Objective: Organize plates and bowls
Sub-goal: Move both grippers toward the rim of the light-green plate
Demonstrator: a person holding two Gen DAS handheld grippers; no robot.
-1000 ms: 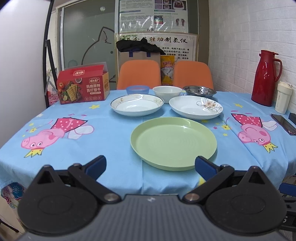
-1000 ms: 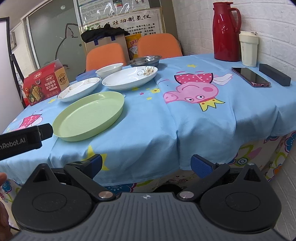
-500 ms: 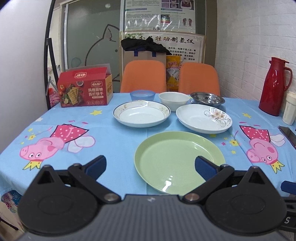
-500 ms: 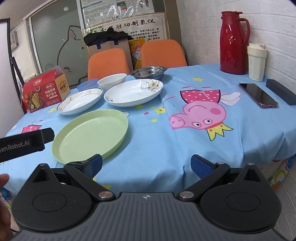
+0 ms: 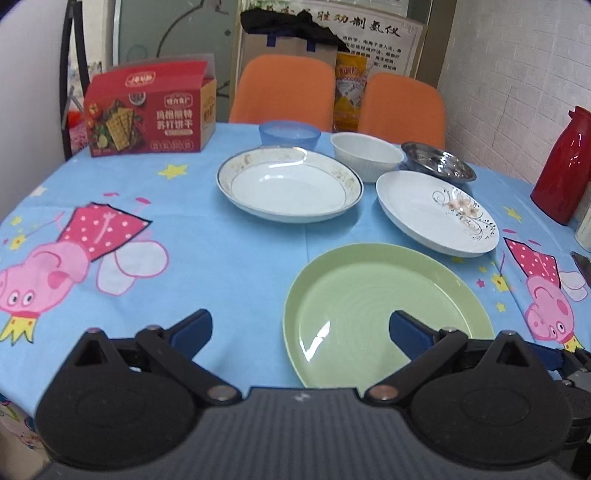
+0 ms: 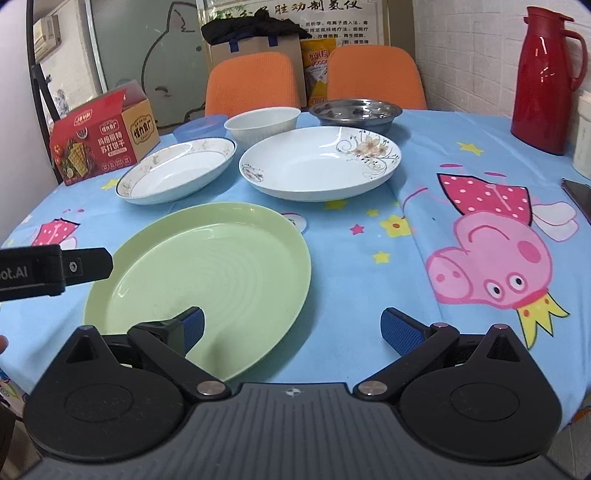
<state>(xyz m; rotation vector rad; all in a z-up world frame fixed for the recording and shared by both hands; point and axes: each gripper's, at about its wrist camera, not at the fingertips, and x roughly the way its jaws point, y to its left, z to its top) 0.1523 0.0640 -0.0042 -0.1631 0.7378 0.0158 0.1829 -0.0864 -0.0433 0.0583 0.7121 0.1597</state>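
Both grippers' fingers (image 5: 192,328) wide w/ nothing held; left gripper (image 6: 55,271) casing reads "ot.AI".

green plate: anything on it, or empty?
Empty. The green plate shows bare ridged surface with only light glare in both wrist views. It lies flat on the tablecloth; both grippers are open, neither holding it.

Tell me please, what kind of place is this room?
Probably an office or shop break room rather than a home: a dining table in a cartoon cloth with plates, orange chairs behind it, and a poster with printed Chinese text beside a frosted glass partition.
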